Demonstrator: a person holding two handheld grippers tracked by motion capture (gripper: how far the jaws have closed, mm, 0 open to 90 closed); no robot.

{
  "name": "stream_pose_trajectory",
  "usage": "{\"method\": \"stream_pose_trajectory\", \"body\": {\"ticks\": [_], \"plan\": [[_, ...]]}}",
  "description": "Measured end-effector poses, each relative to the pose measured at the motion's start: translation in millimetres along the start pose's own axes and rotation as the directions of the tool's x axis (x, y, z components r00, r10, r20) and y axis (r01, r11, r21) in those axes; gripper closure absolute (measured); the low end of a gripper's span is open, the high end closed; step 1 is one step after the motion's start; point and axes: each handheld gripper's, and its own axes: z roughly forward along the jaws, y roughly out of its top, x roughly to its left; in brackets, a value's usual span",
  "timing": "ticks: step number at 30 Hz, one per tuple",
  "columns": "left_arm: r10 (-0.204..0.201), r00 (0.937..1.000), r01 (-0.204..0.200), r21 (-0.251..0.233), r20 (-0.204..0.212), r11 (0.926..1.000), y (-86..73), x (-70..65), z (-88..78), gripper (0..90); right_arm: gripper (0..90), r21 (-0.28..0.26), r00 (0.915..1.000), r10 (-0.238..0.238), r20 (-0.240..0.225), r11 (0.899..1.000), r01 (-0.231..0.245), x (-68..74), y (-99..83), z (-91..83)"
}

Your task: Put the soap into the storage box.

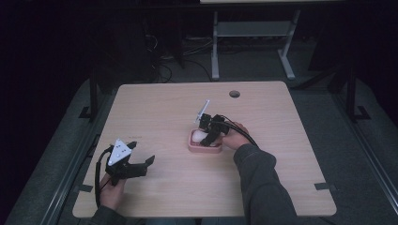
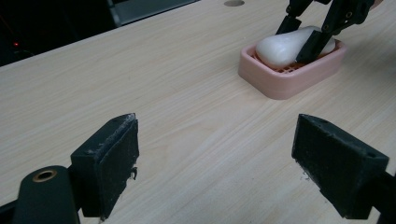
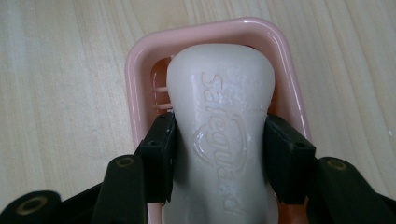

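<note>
A white bar of soap point(image 3: 219, 135) lies in a pink soap dish point(image 3: 138, 84) near the middle of the table. My right gripper point(image 3: 219, 151) is shut on the soap, one black jaw pressed against each long side, the bar's far end jutting past the pads. The high view shows the same gripper point(image 1: 207, 136) over the dish point(image 1: 193, 147) with the soap point(image 1: 199, 136) pale between its jaws. My left gripper point(image 1: 141, 157) hovers over bare wood at the front left, open, with nothing between its pads point(image 2: 109, 161). From the left gripper view the dish point(image 2: 280, 81) and soap point(image 2: 280, 46) sit ahead to the right.
The wooden table point(image 1: 159, 112) has a round cable hole point(image 1: 234, 93) at its back edge. Behind it on the dark floor stand a white desk frame point(image 1: 253, 33) and loose cables point(image 1: 162, 65).
</note>
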Motion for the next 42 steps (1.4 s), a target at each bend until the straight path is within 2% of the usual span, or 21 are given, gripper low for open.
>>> {"method": "stream_pose_trajectory", "body": {"ticks": [19, 32, 42], "plan": [[0.002, 1.0, -0.002, 0.0, 0.002, 1.0, 0.0, -0.1, 0.3, 14.6, 47.2, -0.006, 0.9997, 0.024, -0.005, 1.0, -0.024, -0.6, -1.1, -0.4], [0.006, 1.0, -0.006, 0.003, 0.005, 1.0, 0.1, -1.3, 0.7, 14.6, 42.8, -0.049, 0.9992, 0.039, 0.011, 0.998, -0.039, 2.1, -4.2, -18.6], [0.005, 1.0, -0.005, 0.001, 0.005, 1.0, 0.2, -2.0, 1.1, 14.6, 40.6, -0.068, 0.9985, 0.055, 0.005, 0.996, -0.054, 6.1, -7.9, -31.3]]}}
